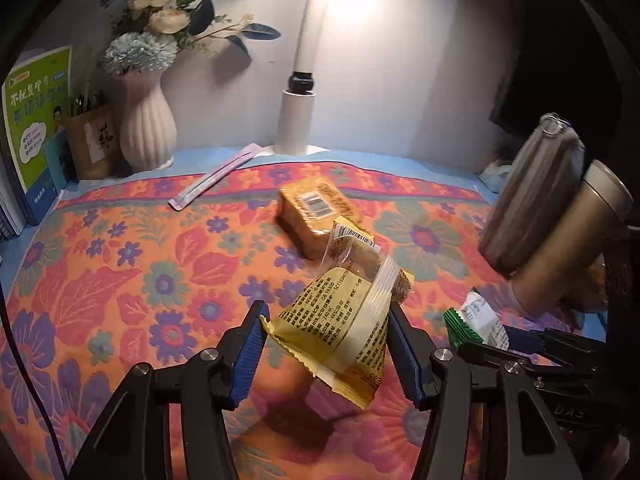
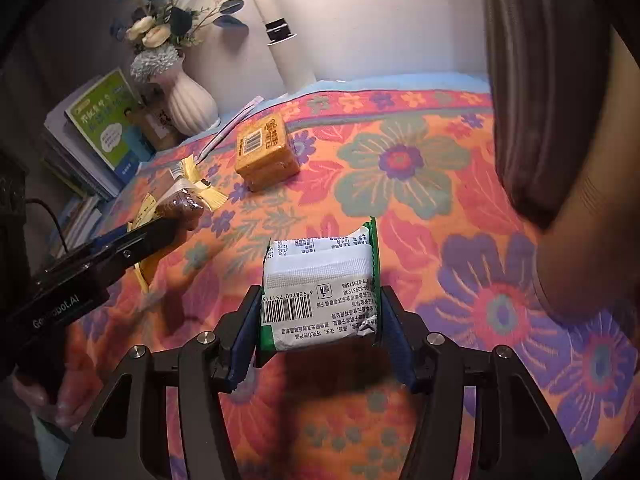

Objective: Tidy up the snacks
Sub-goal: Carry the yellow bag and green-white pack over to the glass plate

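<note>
Ahead of both tools on the flowered bench lies the orange biscuit block [image 1: 316,216], nearer the left tool [image 1: 326,344], which grips a yellow wrapper [image 1: 340,332]; the right tool [image 2: 318,320] clamps a green-edged packet [image 2: 320,284].

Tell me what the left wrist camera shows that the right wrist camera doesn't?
Only the left view shows the yellow snack between the left claw's fingers from behind. Only the right view shows the green snack's barcode, gripped in the right claw. Both show the orange snack lying on the floral cloth, the vase and the green book.
</note>
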Available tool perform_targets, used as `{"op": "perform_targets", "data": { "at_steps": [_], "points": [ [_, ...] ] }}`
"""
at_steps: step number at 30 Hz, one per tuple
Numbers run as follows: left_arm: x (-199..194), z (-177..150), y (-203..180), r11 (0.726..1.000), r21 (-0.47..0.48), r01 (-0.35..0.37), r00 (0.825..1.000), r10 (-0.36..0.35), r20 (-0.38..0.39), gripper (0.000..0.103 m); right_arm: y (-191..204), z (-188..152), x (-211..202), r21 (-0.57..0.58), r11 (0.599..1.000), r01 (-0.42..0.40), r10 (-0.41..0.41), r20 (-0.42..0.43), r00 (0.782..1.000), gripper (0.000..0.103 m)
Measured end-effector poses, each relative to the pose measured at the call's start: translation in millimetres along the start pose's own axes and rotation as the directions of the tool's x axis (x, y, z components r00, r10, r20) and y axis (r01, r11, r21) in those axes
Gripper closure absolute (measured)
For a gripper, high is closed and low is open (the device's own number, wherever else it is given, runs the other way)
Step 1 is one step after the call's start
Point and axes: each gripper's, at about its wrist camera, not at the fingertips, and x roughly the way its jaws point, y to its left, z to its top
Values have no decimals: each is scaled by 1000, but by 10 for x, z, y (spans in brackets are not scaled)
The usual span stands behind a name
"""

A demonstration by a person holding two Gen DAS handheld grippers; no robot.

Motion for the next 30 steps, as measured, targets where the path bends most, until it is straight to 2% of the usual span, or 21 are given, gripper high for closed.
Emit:
{"op": "perform_targets", "data": {
  "at_steps": [7,13,19,23,30],
  "points": [
    [-239,-178,-669,992,56,112,994,-112,-1,47,-265,-276,-497,28,1000,9,-10,9,1000,47],
    [-395,-268,-1264,974,145,172,985,-173,-3,47,-524,-429,-1038,42,998,44,-47,80,996,47],
    [-601,-264,-1772,946,240,220,973,-230,16,47,-787,-477,-1576,76,995,60,-71,152,986,47],
    [-718,-203,-2039,926,273,259,961,-276,26,47,-936,-489,-1868,93,992,81,-99,206,974,47],
    [-700,-62,-2486,903,281,326,941,-337,-8,47,-1328,-456,-2244,165,984,75,-120,289,950,47]
  ]
}}
